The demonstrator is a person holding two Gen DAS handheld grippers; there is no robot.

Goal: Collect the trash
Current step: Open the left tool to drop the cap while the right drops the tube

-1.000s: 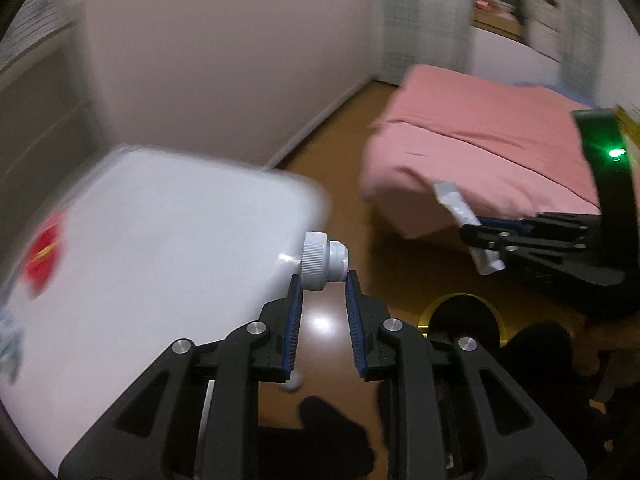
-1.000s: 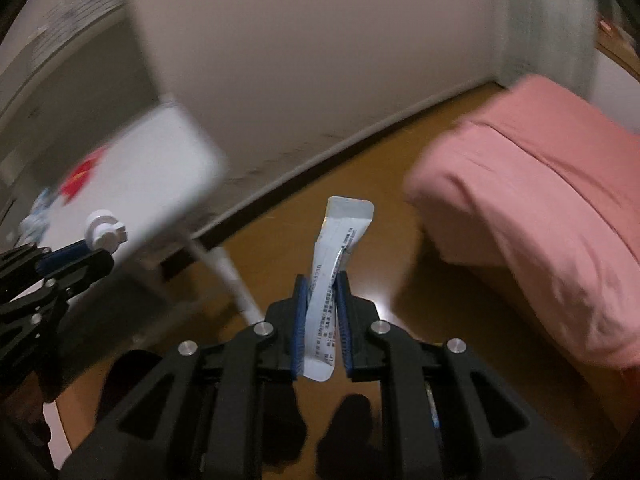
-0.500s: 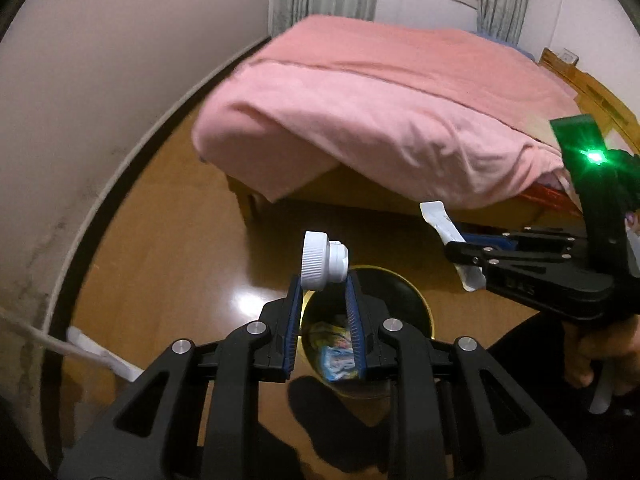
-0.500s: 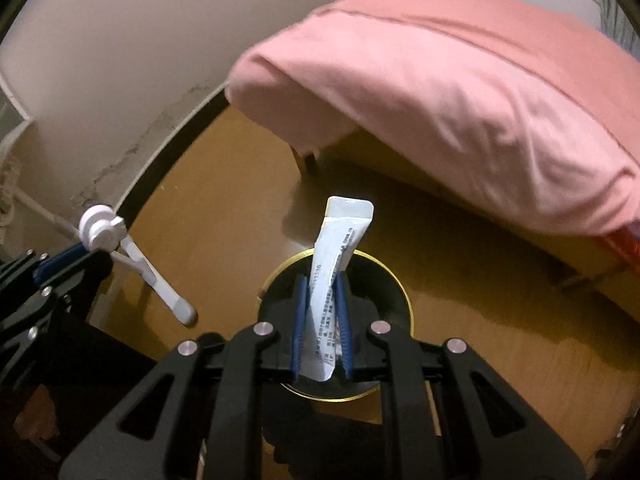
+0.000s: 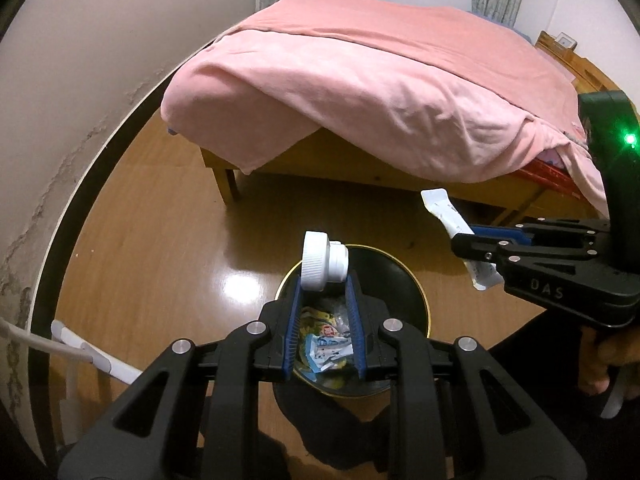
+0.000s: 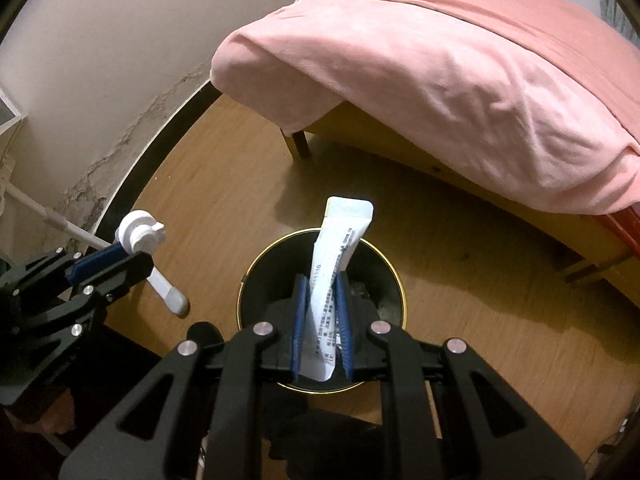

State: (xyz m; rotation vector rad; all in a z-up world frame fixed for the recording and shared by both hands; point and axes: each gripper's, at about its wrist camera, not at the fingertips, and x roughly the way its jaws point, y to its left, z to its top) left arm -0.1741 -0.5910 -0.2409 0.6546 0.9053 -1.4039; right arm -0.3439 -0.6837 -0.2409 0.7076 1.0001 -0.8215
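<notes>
Drop step. Left gripper [image 5: 325,300] clamps white cap [image 5: 323,261]; right gripper [image 6: 322,312] pinches sachet [image 6: 335,276]. Both above black bin [image 6: 256,280], near bed [image 6: 440,60]. Next: release each over opening.

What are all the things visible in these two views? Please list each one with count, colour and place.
bottle cap: one, white, between the left gripper's fingers
sachet: one, white with print, in the right gripper
bin: one, black with gold rim, on the floor below both grippers
wrappers: several, colourful, inside the bin
bed: one, pink cover, behind the bin
left gripper: one, black, blue pads, shut on the cap
right gripper: one, black, blue pads, shut on the sachet
</notes>
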